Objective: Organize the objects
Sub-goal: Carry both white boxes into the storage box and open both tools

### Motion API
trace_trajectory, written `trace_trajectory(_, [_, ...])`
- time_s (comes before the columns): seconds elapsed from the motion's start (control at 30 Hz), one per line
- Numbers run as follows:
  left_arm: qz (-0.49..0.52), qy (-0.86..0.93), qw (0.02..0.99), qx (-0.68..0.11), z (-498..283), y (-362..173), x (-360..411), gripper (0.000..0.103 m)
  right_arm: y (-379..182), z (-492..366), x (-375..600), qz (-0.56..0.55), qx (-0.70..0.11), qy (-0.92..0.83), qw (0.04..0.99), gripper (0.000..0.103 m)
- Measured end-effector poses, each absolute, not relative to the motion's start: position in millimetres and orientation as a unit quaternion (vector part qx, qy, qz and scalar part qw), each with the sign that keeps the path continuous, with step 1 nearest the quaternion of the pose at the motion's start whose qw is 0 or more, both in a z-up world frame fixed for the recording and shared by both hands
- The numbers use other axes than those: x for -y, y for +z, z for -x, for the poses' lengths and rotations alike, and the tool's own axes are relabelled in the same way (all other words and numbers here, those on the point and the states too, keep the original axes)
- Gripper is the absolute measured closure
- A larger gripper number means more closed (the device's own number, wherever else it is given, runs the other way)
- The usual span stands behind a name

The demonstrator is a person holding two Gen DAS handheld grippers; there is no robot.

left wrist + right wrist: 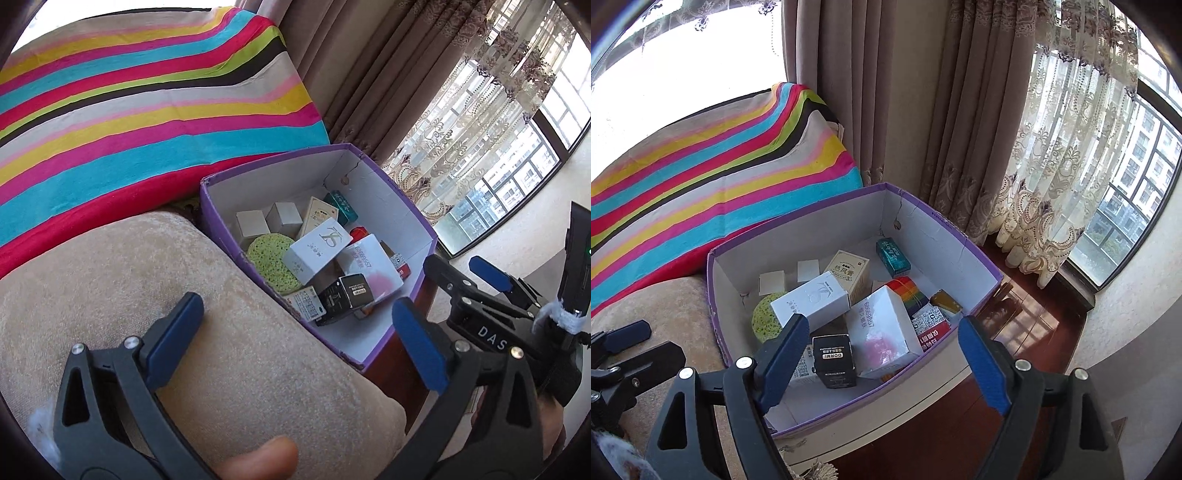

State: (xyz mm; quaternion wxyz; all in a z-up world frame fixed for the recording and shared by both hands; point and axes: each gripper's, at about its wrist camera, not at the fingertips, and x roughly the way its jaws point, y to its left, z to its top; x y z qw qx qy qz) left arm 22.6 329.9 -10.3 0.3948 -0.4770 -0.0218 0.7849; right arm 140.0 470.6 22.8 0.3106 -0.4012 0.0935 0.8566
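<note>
Both hand-held grippers, left [299,339] and right [882,363], gape released above a purple box [713,291] holding a black "DORMI" carton [834,360].

Purple cardboard box [979,266]: 1.
Small white cubes [772,282]: 2.
Green round sponge [762,319]: 1.
White cartons: 2, one long [812,301], one large with printed number [882,328].
Black DORMI carton [834,360]: 1.
Beige carton [851,269]: 1.
Teal carton [892,257]: 1.
Rainbow-striped item [908,291]: 1.
Striped cloth [713,184]: 1.
Claws: 2, left [295,339], right [886,356].

purple box [988,271] | rainbow-striped blanket [147,110] | green speckled sponge [269,262]
</note>
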Motion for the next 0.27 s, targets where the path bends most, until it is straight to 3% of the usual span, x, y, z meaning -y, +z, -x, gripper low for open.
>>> trace_trajectory(0.27, [0.477,0.785,0.394,0.008,-23.3,-13.5,-333.8,0.001,16.5,-136.4,-469.0,0.413,-0.088,0.852,0.310,0.019])
